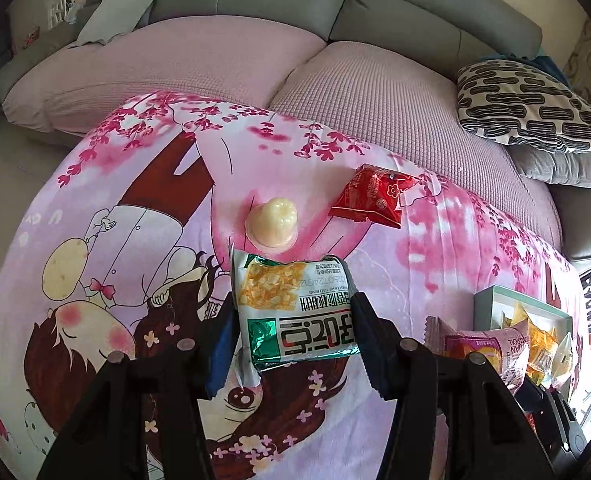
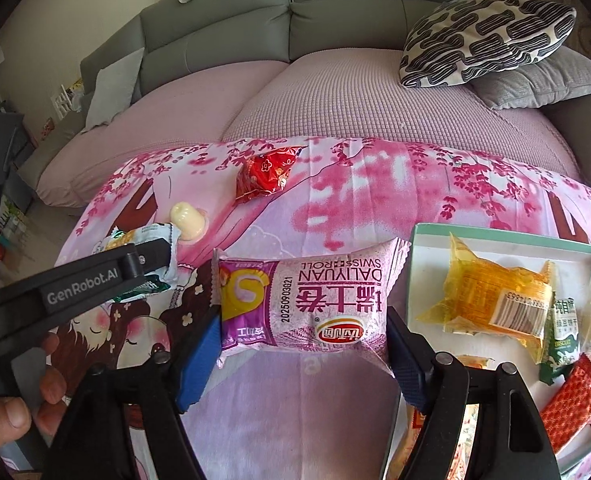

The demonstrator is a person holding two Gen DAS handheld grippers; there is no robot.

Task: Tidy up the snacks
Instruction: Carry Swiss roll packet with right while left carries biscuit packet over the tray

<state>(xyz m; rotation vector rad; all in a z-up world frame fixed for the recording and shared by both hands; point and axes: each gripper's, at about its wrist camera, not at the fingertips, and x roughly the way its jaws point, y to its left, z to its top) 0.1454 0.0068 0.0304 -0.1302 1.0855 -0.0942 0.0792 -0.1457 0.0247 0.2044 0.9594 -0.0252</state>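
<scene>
Left claw [image 1: 295,320] pinches green-white snack packet [image 1: 291,308], lifted over pink cartoon blanket [image 1: 435,272]. Right claw [image 2: 303,328] clamps pink Swiss roll packet [image 2: 307,300] just beside snack box [image 2: 427,232]; pad contact on its right side looks likely. Jelly cup [image 1: 271,220], red packet [image 1: 371,196] lie beyond.

left claw [image 1: 295,320]: clamped, angled down | right claw [image 2: 303,320]: clamped, angled down

Your left gripper [image 1: 293,336] has black angular arms with round silver pins at the joints, and its left finger [image 1: 219,350] carries a blue ribbed pad. Your right gripper [image 2: 303,354] is built the same, with blue textured pads on both fingers. At the left of the right wrist view, a black bar shows grey "GenRobot.AI" lettering.
</scene>
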